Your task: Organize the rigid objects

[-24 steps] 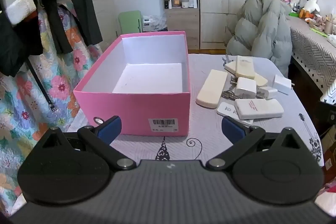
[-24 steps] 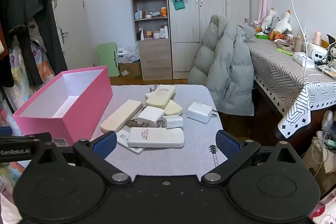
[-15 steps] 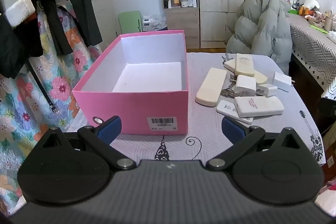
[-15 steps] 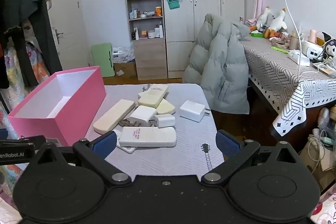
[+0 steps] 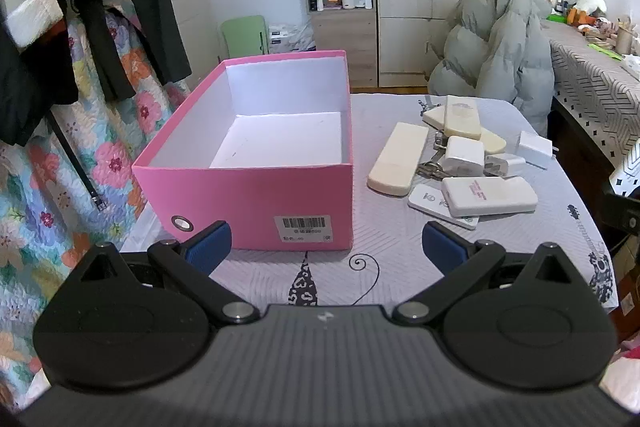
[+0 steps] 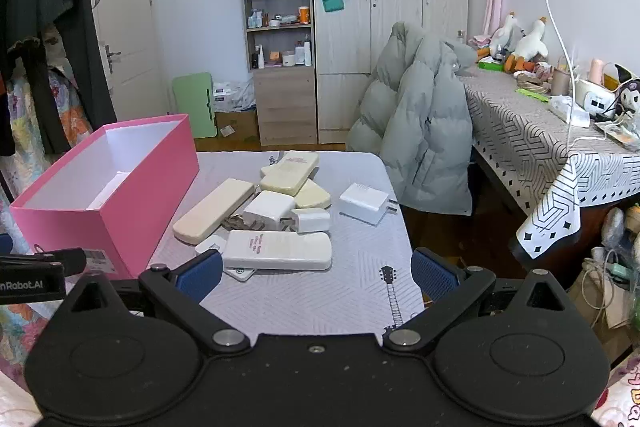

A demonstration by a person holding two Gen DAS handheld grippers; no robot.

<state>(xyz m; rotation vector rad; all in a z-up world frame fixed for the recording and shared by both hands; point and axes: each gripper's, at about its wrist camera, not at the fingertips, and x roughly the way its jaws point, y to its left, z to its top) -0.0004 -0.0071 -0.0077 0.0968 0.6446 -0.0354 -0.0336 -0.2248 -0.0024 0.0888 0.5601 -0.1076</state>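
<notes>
A pink box [image 5: 256, 195] stands open and empty on a grey patterned surface [image 5: 384, 267], its white interior lit and a barcode label [image 5: 305, 225] on the short wall facing the left wrist camera. To the right of the pink box, apart from it, lies a cluster of white and cream rigid objects: a long cream case [image 5: 398, 159] nearest the box, a white power bank with pink lettering [image 5: 490, 195] lying partly over a flat white card [image 5: 430, 203], a white charger block [image 5: 465, 155] resting on a bunch of keys [image 5: 430, 169], a small white plug adapter [image 5: 504, 165] just beside that charger, and two cream cases [image 5: 462, 117] stacked crosswise farther back. A square white charger [image 6: 364, 203] sits alone at the cluster's far side from the pink box, near the surface's edge. The left hand-held gripper [image 5: 326, 243] hovers over the near edge of the surface, in front of the pink box's labelled wall, its blue-padded jaws spread wide with nothing between them. The right hand-held gripper [image 6: 316, 273] hangs to the right of the pink box, low in front of the power bank, jaws likewise spread wide and holding nothing. Beyond the pink box, a grey puffer jacket [image 6: 416, 131] is draped over a chair, and a shelf unit [image 6: 280, 39] stands against the back wall.
</notes>
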